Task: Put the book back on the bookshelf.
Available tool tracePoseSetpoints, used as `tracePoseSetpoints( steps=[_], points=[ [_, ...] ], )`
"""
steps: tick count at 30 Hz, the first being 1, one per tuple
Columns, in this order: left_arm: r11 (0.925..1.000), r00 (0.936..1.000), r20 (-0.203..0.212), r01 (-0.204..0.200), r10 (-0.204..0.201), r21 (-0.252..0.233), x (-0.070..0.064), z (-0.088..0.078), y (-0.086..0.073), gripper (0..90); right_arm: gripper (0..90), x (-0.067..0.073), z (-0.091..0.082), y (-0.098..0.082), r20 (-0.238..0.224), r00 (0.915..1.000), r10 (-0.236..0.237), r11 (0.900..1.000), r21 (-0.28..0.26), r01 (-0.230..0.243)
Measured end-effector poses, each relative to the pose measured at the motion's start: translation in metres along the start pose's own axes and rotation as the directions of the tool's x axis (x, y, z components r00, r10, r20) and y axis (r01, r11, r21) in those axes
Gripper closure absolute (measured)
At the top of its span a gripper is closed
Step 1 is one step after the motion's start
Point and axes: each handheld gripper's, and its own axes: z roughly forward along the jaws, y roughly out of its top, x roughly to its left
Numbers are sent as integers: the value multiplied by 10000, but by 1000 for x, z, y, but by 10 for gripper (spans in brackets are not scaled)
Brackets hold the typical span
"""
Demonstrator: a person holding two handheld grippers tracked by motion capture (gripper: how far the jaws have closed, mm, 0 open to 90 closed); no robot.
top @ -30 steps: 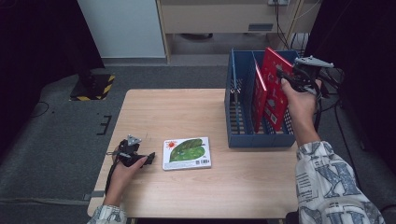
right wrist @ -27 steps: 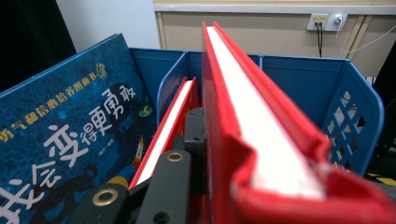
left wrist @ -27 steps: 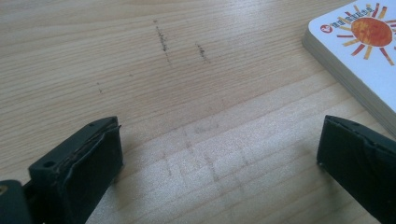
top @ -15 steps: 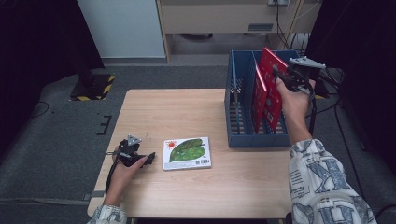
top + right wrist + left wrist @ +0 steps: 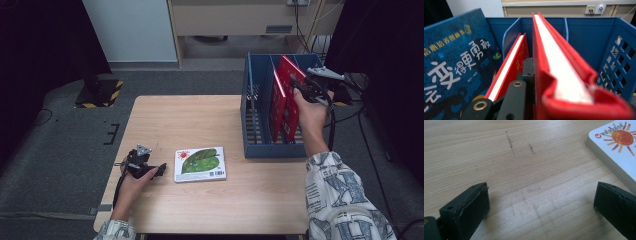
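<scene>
My right gripper [image 5: 301, 90] is shut on the top edge of a red hardcover book [image 5: 289, 102], which stands upright in the blue rack [image 5: 248, 125]. In the right gripper view the red book [image 5: 556, 65] runs away from me, with one black jaw pressed on its left cover. Just left of it stands a second red book [image 5: 509, 70], then a dark blue book [image 5: 454, 62]. My left gripper [image 5: 161, 169] rests on the table, open with nothing between its jaws, just left of a flat white book with a green leaf cover [image 5: 200, 164]. That book's corner [image 5: 616, 147] lies past the right jaw.
The wooden table [image 5: 180, 120] is bare apart from the leaf book and the rack at its right edge. The rack's dividers [image 5: 510, 37] and perforated side wall [image 5: 621, 62] close in the held book. Dark floor surrounds the table.
My right hand has shifted slightly to the left with the red book still gripped. The left hand and the leaf book have stayed put.
</scene>
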Motion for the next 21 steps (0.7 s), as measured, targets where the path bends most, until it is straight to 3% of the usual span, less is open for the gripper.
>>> tracePoseSetpoints(
  steps=[21],
  points=[
    [10000, 10000, 17, -7, 7, 5, 0, 0, 0, 0, 792, -2, 14, -30, 62, 10000, -12, 9995, 312, 10]
  ],
)
